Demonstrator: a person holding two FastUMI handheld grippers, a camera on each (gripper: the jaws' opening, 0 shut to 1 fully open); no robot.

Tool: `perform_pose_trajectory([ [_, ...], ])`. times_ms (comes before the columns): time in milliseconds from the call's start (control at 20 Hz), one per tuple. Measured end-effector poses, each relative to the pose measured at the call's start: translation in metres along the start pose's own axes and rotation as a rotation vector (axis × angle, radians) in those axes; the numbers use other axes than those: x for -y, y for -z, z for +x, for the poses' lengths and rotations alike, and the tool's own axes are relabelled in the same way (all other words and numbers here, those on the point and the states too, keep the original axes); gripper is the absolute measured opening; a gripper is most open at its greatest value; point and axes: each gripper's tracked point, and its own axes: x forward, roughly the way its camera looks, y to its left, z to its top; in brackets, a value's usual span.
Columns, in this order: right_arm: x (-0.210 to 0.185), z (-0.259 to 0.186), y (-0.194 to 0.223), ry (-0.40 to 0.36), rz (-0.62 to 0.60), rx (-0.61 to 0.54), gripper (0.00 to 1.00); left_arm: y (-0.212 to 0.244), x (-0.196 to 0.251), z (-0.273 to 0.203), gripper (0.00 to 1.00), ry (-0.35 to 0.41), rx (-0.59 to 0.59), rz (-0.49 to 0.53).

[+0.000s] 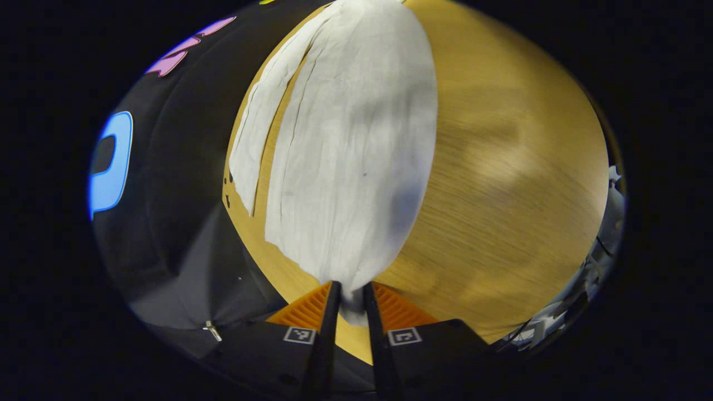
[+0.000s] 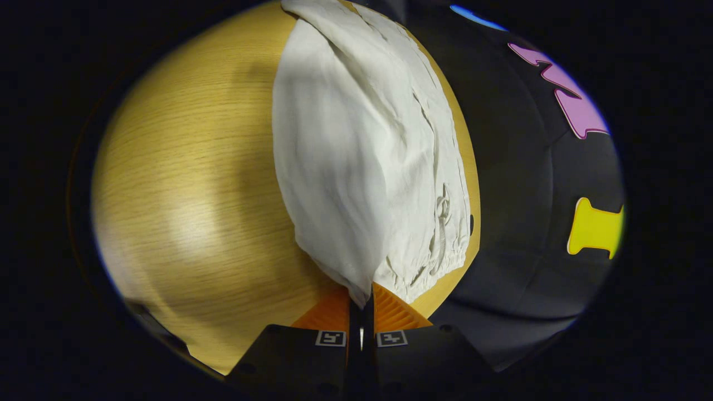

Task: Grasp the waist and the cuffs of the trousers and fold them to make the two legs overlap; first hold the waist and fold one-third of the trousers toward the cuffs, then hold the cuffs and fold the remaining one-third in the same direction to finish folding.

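White trousers (image 1: 356,156) on wooden table (image 1: 501,184), both hand-held grippers clamping cloth

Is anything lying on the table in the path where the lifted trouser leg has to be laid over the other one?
Nothing visible: both grippers hold the trousers, and the wooden table beside them looks bare.

White trousers (image 1: 356,150) are lying stretched along the wooden counter (image 1: 501,184), wrinkled, one leg lifting over the other and partly overlapping it. In the right gripper view the gathered elastic waist with drawstring (image 2: 443,209) is sitting near the counter's edge.
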Motion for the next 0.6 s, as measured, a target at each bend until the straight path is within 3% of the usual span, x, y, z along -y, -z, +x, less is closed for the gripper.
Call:
perform_pose_trajectory([
  [50,-0.001,-0.001,0.000,0.006,-0.009,0.000,0.05,-0.004,-0.002,0.002,0.20,0.001,-0.001,0.009],
  [150,0.000,0.000,0.001,0.011,-0.018,-0.003,0.05,-0.004,-0.002,0.003,0.07,-0.019,-0.004,0.036],
  [550,0.002,0.002,0.005,0.003,0.003,-0.015,0.05,-0.004,-0.009,0.002,0.02,-0.058,-0.030,-0.037],
  [600,0.004,0.001,0.006,0.009,0.008,-0.017,0.05,-0.004,-0.013,0.000,0.06,-0.081,-0.031,-0.054],
])
